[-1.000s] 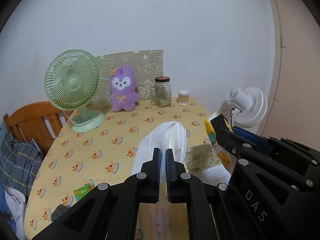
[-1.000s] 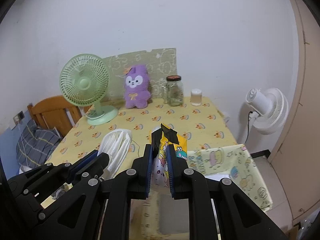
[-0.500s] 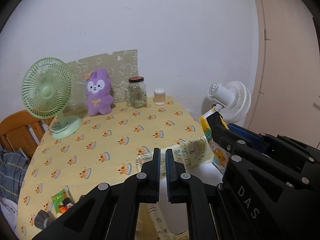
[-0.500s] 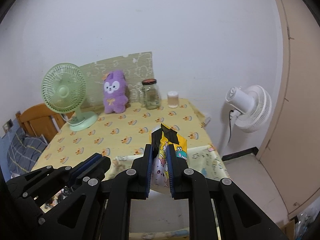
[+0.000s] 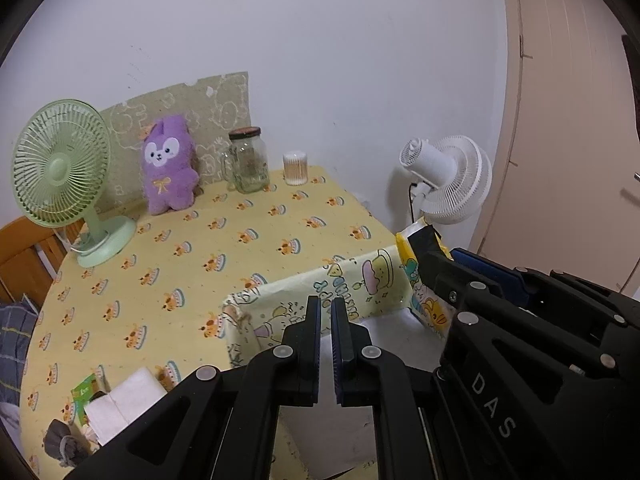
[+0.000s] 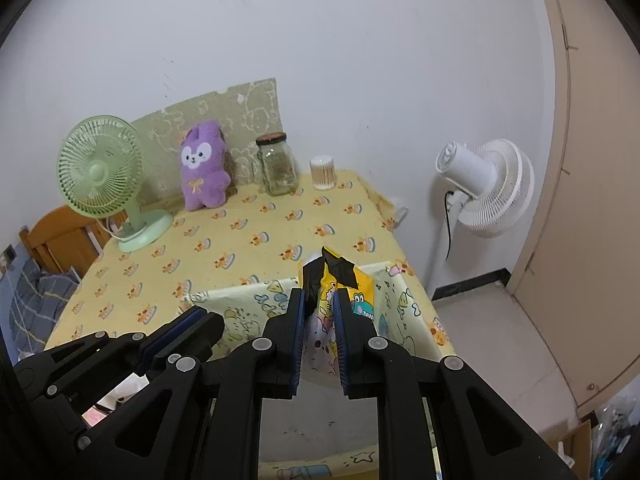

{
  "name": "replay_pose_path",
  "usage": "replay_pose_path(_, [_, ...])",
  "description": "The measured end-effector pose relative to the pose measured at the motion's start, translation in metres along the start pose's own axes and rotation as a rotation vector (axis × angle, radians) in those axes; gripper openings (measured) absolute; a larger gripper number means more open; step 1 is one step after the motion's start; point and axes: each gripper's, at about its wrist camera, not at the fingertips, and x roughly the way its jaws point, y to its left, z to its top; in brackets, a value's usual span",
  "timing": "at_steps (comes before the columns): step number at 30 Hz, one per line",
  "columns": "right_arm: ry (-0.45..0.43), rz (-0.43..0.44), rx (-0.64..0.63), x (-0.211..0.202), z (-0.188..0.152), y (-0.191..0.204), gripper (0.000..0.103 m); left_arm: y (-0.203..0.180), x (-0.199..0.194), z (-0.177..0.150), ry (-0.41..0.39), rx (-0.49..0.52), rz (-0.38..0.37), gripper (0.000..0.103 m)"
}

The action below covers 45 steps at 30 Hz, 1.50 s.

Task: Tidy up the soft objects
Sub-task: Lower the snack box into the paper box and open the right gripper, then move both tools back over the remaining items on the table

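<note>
Looking along the left wrist view, we see the left gripper point(image 5: 325, 312) with its fingers closed together and nothing between them. It points down toward the patterned fabric bin point(image 5: 280, 300), which sits at the near edge of the desk point(image 5: 224, 248). A folded white cloth point(image 5: 120, 404) lies on the desk at the lower left, beside a small green packet point(image 5: 86, 390). A purple plush toy point(image 5: 168, 172) stands upright at the far edge, between the green fan point(image 5: 60, 168) and the glass jar point(image 5: 248, 160). The right gripper enters from the right edge, carrying a yellow pouch point(image 5: 412, 240).

Turning to the right wrist view, we see the right gripper point(image 6: 318, 312) with its fingers nearly closed, clamped on the soft yellow pouch point(image 6: 356, 292), which hangs above the far wall of the bin point(image 6: 248, 308). The left gripper point(image 6: 184, 328) shows at the lower left.

We judge the step in hand to be depositing the pouch in the bin. The next move calls for lowering the right gripper until the pouch is inside the walls, then parting the fingers. The plush toy and white cloth remain outside the bin.
</note>
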Motion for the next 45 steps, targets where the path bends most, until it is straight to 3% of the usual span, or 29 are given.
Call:
replay_pose_path(2, [0.010,-0.007,0.006,0.004,-0.001,-0.002,0.018,-0.002,0.004,0.000,0.012,0.005,-0.004,0.006])
replay_pose_path(3, [0.018,-0.010,0.010,0.007,-0.002,-0.003,0.018,-0.002,0.006,-0.001,0.017,0.007,-0.005,0.020])
replay_pose_path(5, [0.030,-0.015,0.014,0.012,-0.003,-0.005,0.020,-0.003,0.010,-0.002,0.024,0.012,0.002,0.036])
replay_pose_path(7, [0.040,-0.021,0.013,0.016,-0.004,-0.006,0.024,-0.004,0.012,-0.002,0.032,0.016,0.002,0.043])
replay_pose_path(8, [0.043,-0.026,0.014,0.018,-0.004,-0.006,0.028,-0.005,0.013,-0.002,0.041,0.020,-0.008,0.053])
replay_pose_path(10, [0.045,-0.032,0.020,0.019,-0.005,-0.007,0.063,-0.006,0.012,-0.003,0.043,0.021,-0.016,0.062])
replay_pose_path(12, [0.022,-0.034,0.034,0.016,-0.007,-0.007,0.076,-0.007,0.011,-0.003,0.039,0.024,-0.020,0.068])
replay_pose_path(18, [0.025,-0.030,0.025,0.011,-0.006,-0.002,0.086,-0.004,0.003,-0.004,0.028,0.022,-0.005,0.083])
replay_pose_path(22, [0.010,-0.034,0.019,0.004,-0.006,0.005,0.093,0.002,-0.006,-0.005,0.010,0.016,0.005,0.087])
replay_pose_path(45, [-0.070,-0.024,-0.012,-0.044,-0.009,0.053,0.098,0.039,-0.065,-0.013,-0.072,-0.003,0.055,0.095])
